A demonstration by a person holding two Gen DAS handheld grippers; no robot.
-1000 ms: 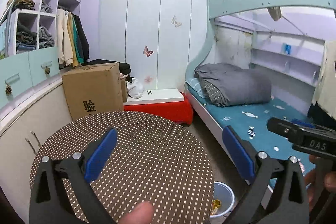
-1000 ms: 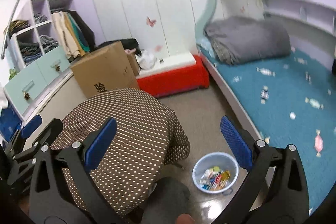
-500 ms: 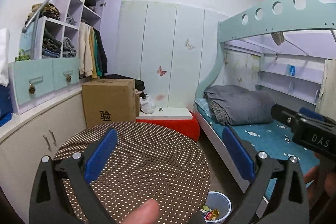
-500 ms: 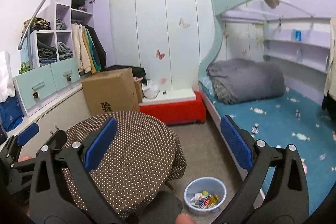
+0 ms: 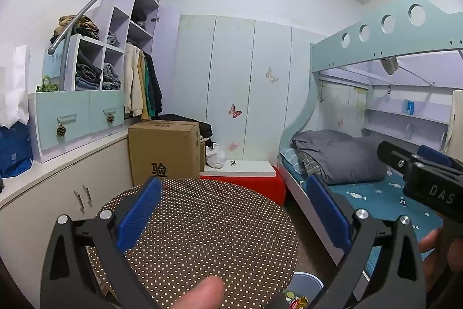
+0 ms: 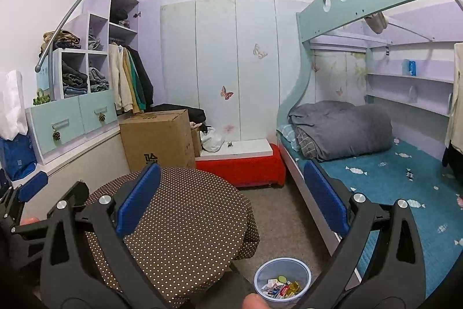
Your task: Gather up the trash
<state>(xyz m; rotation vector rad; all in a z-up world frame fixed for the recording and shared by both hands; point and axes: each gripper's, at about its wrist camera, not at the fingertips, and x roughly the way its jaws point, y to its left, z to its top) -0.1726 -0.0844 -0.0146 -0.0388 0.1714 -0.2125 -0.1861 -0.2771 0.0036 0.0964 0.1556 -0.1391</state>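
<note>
The small round pale-blue plastic bin (image 6: 283, 279) stands on the grey floor just beside the near right edge of the round table under its brown white-dotted cloth (image 6: 185, 225), between the table and the long side of the lower bunk with the teal sheet (image 6: 405, 181). It holds a loose heap of small wrappers in red, white, yellow and green, lying below its rim.

The left gripper (image 5: 233, 210) and the right gripper (image 6: 231, 200) each have their blue-padded fingers spread wide with nothing between them.

Compared with a second ago, both cameras have tipped upward: the ceiling moulding now shows, the table fills less of the frame, and the bin has slid toward the bottom edge.

The right wrist view shows the whole bin and its contents, and the left gripper at its left edge. The left wrist view shows only part of the bin's rim (image 5: 306, 278) and a few wrappers past the table's edge, plus the right gripper's black body marked DAS at the right, with fingers of the person's hand (image 5: 434, 242) below it.
</note>
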